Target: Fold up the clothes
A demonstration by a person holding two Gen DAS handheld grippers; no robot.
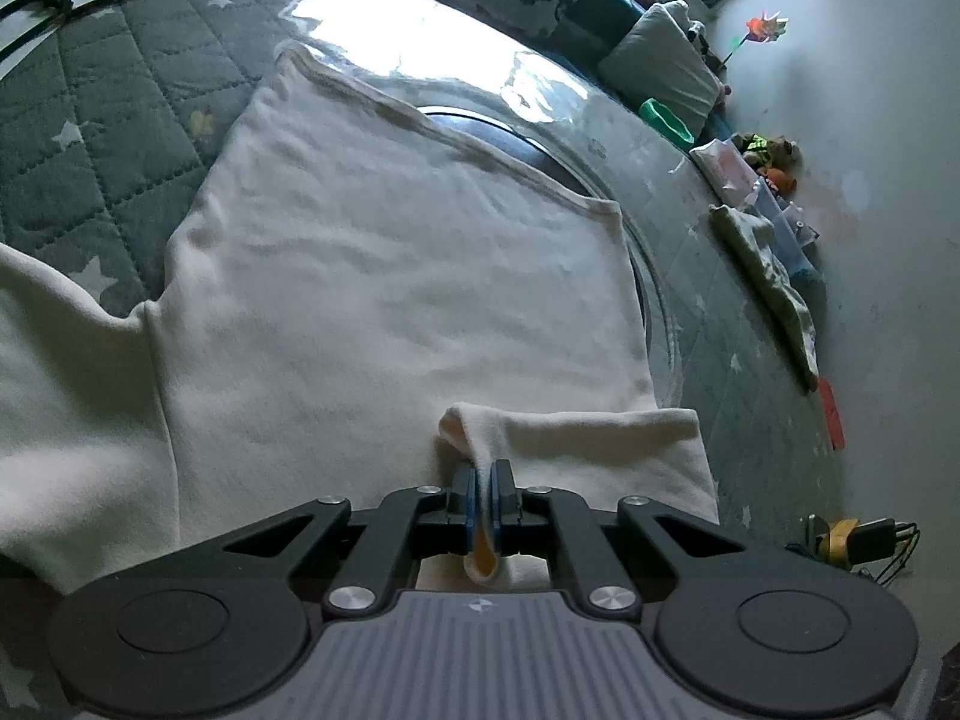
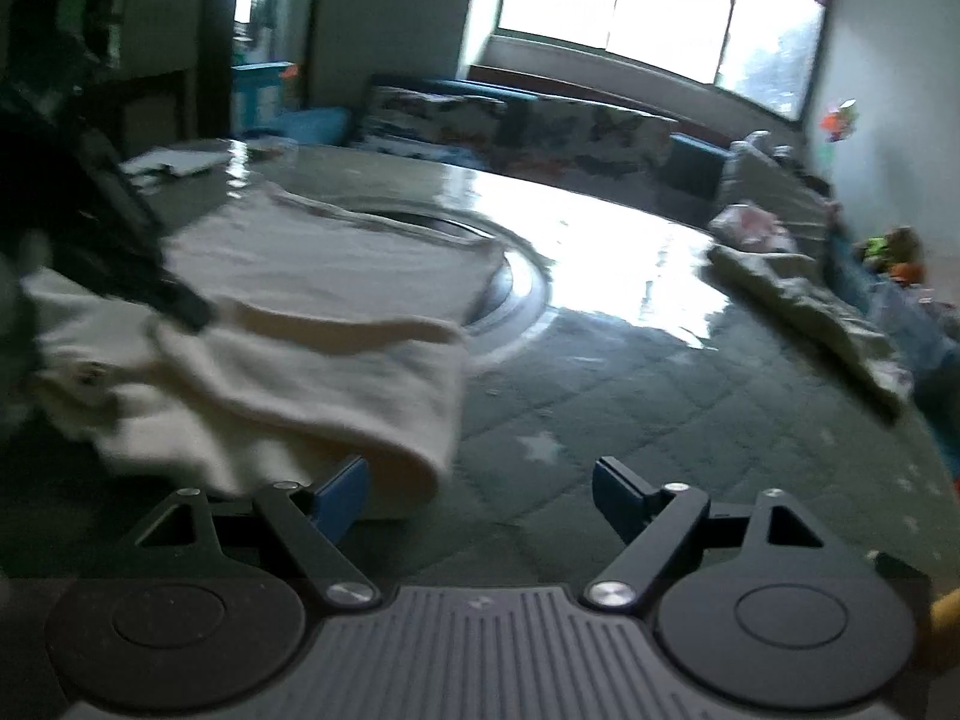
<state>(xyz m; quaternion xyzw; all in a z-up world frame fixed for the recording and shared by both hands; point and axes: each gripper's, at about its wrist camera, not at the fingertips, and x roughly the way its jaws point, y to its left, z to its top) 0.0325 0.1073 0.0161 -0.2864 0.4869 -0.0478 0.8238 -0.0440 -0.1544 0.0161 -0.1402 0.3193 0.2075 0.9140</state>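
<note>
Left gripper (image 1: 485, 495) pinches a sleeve fold of the cream garment (image 1: 384, 276), lifting it to carry inward. Garment lies flat on the quilted mat (image 1: 114, 90). Right gripper (image 2: 480, 498) hangs spread, empty, beside the garment's edge.

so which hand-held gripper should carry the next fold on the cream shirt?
Left. The left hand-held gripper is already shut on the cream shirt; the right hand-held gripper is open, holding nothing.
</note>
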